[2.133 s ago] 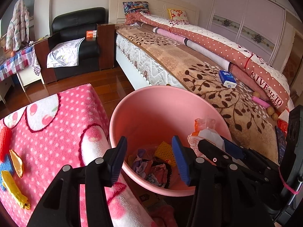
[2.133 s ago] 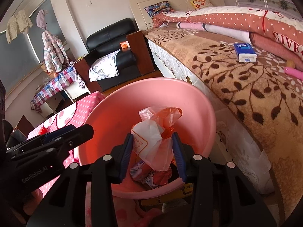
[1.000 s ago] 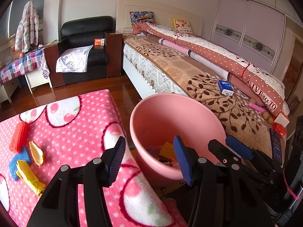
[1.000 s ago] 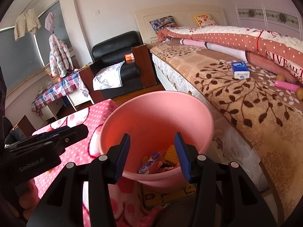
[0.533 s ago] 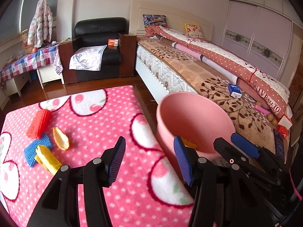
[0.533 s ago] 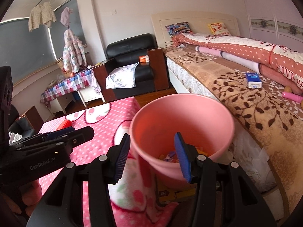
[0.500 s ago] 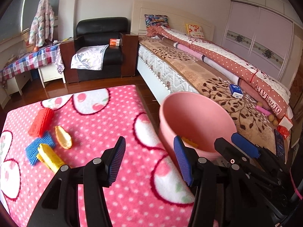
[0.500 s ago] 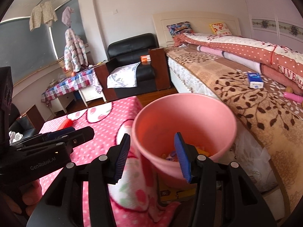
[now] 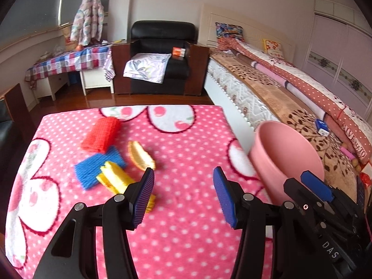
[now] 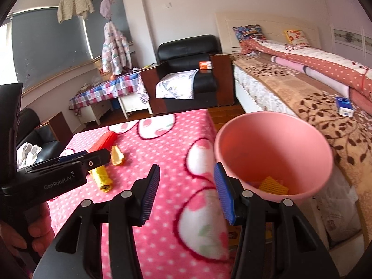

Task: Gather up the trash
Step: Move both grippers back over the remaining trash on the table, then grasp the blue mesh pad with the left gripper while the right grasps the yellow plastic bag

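Left gripper (image 9: 183, 193) hovered over the near part of the pink dotted blanket (image 9: 186, 232), its blue pads spread wide and gripping nothing. Ahead of it and to its left, toward the blanket's left side, lay the remaining trash in a loose cluster: a red ribbed piece (image 9: 102, 133) farthest back, a blue ribbed piece (image 9: 93, 167) nearer, a yellow wrapper (image 9: 118, 179) lying over the blue one's near edge, and an orange wrapper (image 9: 140, 155) just beside them on the right. The yellow wrapper's long axis ran diagonally, from far-left to near-right, so its near end sat just beyond the left pad; whether it touched that pad was hard to judge through the fisheye blur. Further right, the right gripper (image 10: 187, 186) also stood open and empty, above the blanket's right edge with the pink bucket (image 10: 274, 139) just beside its right pad. The bucket stood off the blanket's right edge, between it and the bed (image 10: 302, 97), with scraps already in its bottom. By position the left gripper was the nearer one to the cluster, and a pick of the yellow wrapper would likely call for a small shift left and a closing across its short width.
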Available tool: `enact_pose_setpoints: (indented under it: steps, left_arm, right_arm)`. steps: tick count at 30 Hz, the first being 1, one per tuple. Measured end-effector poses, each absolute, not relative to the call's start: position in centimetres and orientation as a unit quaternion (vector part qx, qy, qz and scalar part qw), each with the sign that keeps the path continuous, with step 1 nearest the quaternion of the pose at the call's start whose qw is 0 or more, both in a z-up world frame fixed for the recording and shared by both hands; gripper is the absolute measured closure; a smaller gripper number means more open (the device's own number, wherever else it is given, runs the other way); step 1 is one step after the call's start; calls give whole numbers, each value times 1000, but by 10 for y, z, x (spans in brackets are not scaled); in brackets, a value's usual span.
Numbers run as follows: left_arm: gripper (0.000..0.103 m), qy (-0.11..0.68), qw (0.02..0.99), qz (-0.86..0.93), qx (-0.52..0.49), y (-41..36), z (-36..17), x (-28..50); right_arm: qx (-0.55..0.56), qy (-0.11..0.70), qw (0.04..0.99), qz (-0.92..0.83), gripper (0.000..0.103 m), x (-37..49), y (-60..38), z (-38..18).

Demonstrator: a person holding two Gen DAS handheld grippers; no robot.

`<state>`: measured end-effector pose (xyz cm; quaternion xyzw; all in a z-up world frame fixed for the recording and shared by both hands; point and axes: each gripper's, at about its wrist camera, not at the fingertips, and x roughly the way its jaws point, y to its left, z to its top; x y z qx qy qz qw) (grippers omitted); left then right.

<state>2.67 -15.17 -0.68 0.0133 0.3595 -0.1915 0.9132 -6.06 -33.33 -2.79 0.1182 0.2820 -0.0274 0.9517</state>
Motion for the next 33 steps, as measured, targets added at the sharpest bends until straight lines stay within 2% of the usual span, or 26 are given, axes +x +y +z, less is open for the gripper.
enact_pose_setpoints:
  steps: [10,33]
  left_arm:
    - [51,369,919,-135,-7,-95,-19,47]
    - [51,376,922,-85,-16,-19,-35,70]
  right_arm:
    - [86,296,951,22,54,-36,-290,-29]
    - [38,329,936,116,54,-1,-214,-35]
